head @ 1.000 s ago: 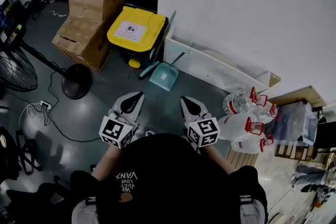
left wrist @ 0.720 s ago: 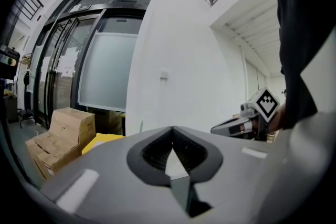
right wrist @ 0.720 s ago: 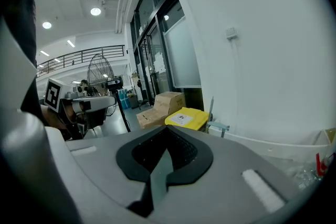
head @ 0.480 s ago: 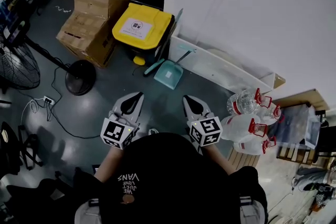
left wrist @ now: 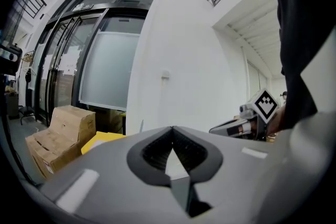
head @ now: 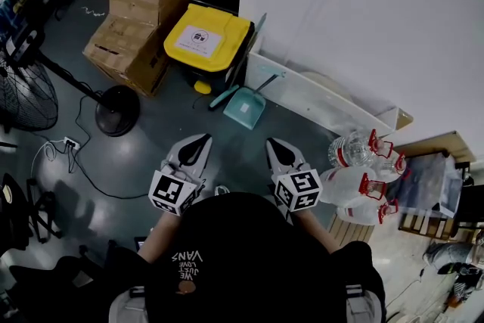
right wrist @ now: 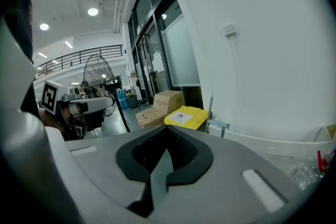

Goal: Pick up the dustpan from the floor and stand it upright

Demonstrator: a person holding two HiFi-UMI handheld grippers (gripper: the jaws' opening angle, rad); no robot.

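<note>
Dustpan (head: 246, 108) lies flat on the floor (head: 144, 144) at upper centre beside the yellow bin (head: 206, 41), well apart from the left gripper (head: 198, 140) and right gripper (head: 272, 143), both closed and empty, so reaching it unopened would likely just shove it wallward.

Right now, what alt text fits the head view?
A teal dustpan lies untouched on the floor beside a yellow-lidded bin. Nearer, a person holds the left tongs and right tongs shut, empty, short of it.
</note>
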